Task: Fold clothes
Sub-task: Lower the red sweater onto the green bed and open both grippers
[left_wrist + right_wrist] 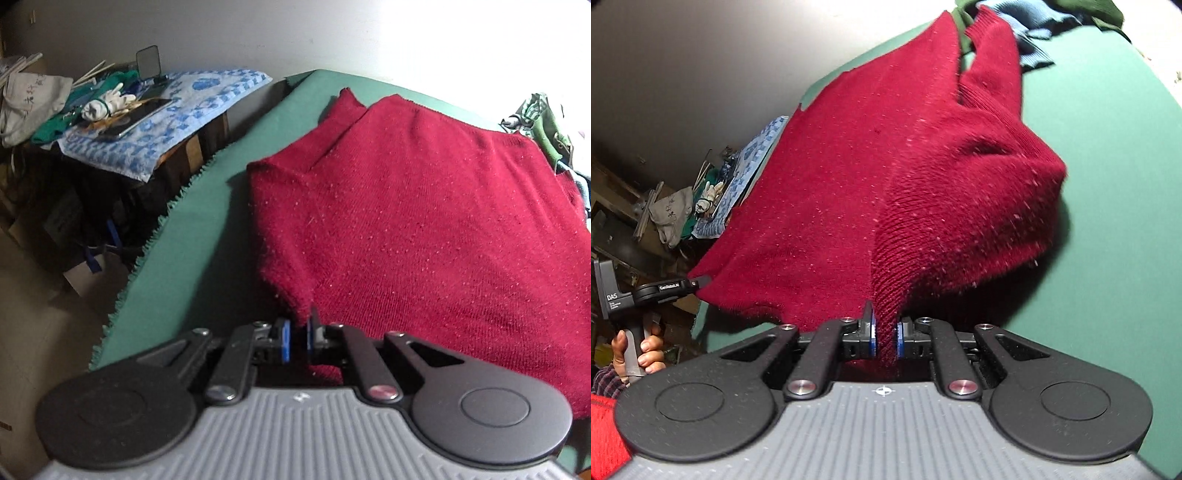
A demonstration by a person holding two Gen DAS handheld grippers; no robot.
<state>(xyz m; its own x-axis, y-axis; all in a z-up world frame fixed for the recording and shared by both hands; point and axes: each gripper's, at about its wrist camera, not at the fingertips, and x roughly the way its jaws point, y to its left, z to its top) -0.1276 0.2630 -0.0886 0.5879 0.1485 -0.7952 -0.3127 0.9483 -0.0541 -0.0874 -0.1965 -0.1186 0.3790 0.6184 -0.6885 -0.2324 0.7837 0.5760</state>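
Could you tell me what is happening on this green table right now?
A person is folding a red knit sweater on the green table, holding a handheld gripper in each hand. The left gripper is shut on one edge of the sweater and the right gripper on a ribbed edge. Most of the sweater lies on the table. Other clothes sit at the far end.

The sweater (424, 206) is deep red knit flecked with pale specks. The table (192, 236) cover is plain green. A towel (162, 114) at far left carries a blue-and-white print. Each hand-held gripper is black and grey with blue pads (873, 338).
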